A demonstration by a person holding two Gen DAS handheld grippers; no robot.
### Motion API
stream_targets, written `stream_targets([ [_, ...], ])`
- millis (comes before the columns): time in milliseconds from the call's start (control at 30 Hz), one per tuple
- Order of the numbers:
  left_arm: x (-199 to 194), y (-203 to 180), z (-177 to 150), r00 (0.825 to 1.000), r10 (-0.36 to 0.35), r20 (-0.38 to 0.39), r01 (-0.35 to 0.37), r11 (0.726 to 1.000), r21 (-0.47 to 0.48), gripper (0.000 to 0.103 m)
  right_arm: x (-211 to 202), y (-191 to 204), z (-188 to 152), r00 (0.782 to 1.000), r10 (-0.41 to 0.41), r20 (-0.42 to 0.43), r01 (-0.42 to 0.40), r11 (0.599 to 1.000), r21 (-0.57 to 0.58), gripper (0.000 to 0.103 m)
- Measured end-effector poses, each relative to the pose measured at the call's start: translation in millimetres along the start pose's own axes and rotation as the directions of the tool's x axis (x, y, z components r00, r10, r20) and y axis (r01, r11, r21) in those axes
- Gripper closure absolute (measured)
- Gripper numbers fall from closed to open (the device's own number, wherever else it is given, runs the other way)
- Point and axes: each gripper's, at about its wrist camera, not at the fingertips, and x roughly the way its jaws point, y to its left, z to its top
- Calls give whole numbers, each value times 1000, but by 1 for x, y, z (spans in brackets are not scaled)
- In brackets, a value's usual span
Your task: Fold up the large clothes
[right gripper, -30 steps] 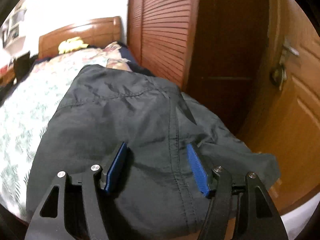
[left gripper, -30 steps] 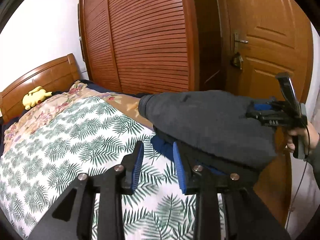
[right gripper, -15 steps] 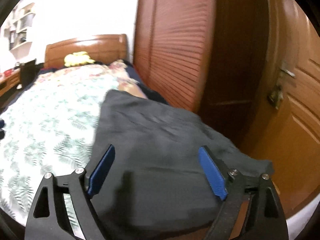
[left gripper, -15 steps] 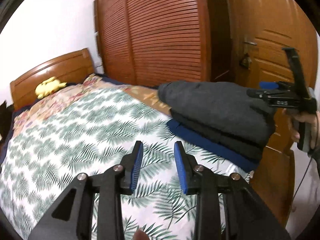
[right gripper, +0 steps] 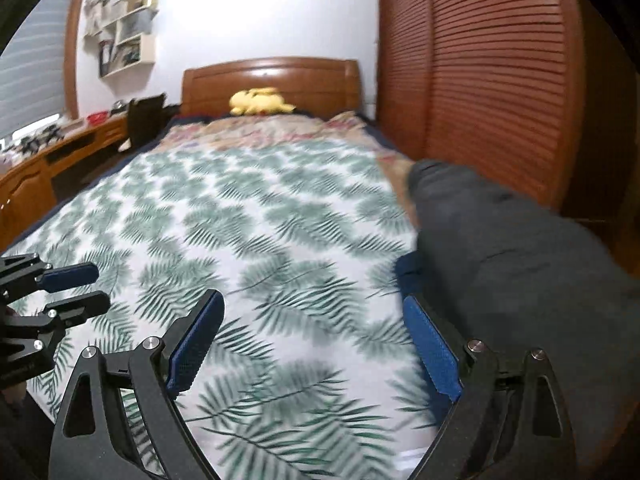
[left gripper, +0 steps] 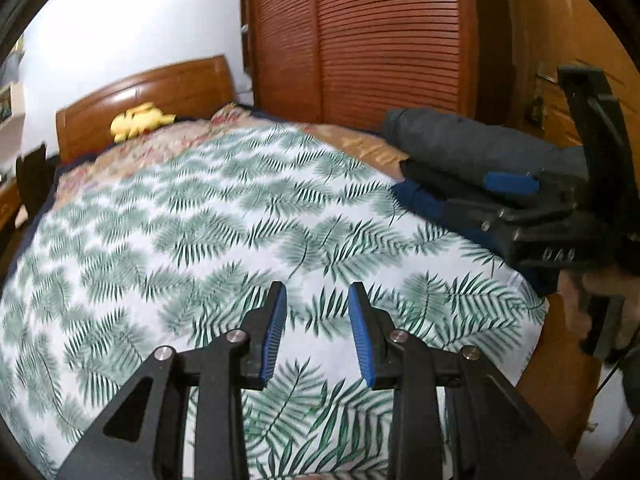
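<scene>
The left gripper (left gripper: 317, 334) hangs above the palm-leaf bedspread (left gripper: 208, 232) with its blue pads a narrow gap apart and nothing between them, so it grips nothing. The right gripper (right gripper: 314, 346) has just been opening and now stands spread wide, released, with only bedspread showing between its fingers (right gripper: 434, 354). Just beyond its right finger, touching the bedspread at the bed's edge, lies the stack of folded clothes (right gripper: 516, 264): a dark grey folded garment (left gripper: 472, 148) on top, a navy garment (left gripper: 424, 202) showing as a blue edge beneath it. From the left gripper this stack sits ahead and to the right, with the right gripper in front of it. Farther ahead of both grippers a floral quilt (right gripper: 280, 130) covers the head of the bed, where a yellow plush toy (right gripper: 260, 101) rests against the wooden headboard (right gripper: 272, 76). To the right of the stack stands a slatted wooden wardrobe (right gripper: 492, 68); to the left of the bed, a wooden desk (right gripper: 52, 160) and wall shelves (right gripper: 124, 32).
</scene>
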Motion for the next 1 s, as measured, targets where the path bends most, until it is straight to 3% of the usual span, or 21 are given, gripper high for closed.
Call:
stream_targets([
  [200,3,33,-31,997,58,-43,-61,996,-68,72,31,42,-28,995,71,-66,-72,997,-5,11],
  [467,-22,76,-60,988,142,-67,-152,975,-161,72,41,89,-41,986,150,-76,-149,989,16,11],
  [800,-85,112,-87,961,272,-51,-276,931,-240,72,7,137,-40,977,210,-42,-210,978,16,11],
  [900,-106,114,-88,956,291,-43,-292,920,-261,72,-7,147,-39,966,256,-27,-255,966,33,11],
  [1000,-132,110,-86,952,306,-5,-297,917,-266,72,-24,158,-37,968,252,-5,-252,968,17,6],
])
